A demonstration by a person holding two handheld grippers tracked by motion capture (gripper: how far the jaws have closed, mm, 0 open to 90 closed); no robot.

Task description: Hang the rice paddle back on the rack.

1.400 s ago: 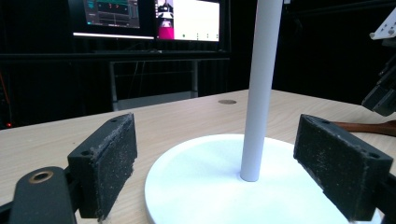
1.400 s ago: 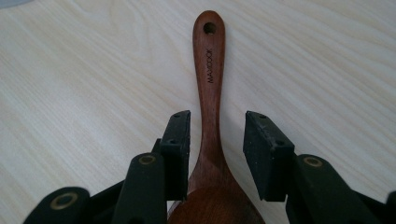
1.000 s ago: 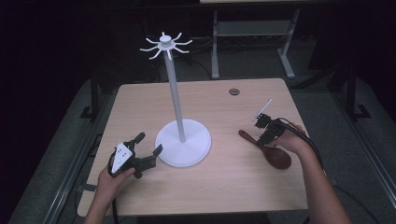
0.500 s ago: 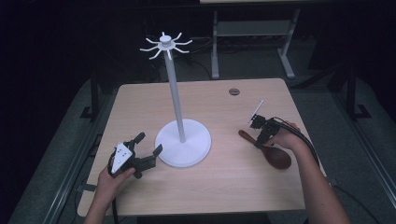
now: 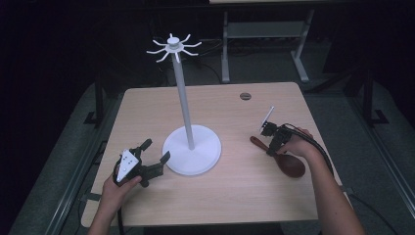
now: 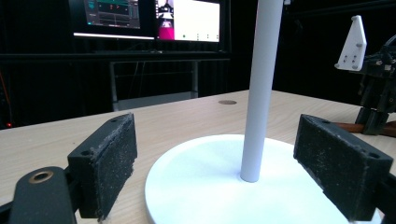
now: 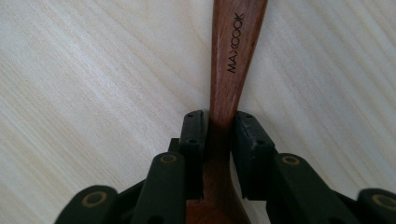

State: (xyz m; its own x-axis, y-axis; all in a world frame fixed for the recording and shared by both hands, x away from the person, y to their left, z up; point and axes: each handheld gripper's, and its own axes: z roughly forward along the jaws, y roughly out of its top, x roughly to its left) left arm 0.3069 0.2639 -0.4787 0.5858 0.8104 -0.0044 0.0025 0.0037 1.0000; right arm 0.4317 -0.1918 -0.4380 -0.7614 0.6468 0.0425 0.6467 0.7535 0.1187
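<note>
A dark wooden spoon lies on the table at the right, bowl toward the person. My right gripper points down and is shut on the spoon's handle, which bears the word MAXCOOK; both pads press its sides. A white stand with a tall pole and a crown of hooks rises at the table's middle. My left gripper rests near the front left, open and holding nothing, its jaws facing the stand's round base.
The light wooden table has a small round cap near its far edge. Monitors glow beyond the table in the left gripper view. A metal frame stands on the floor behind.
My right gripper has tipped further down onto the spoon's handle and shifted slightly left. The left gripper has stayed put.
</note>
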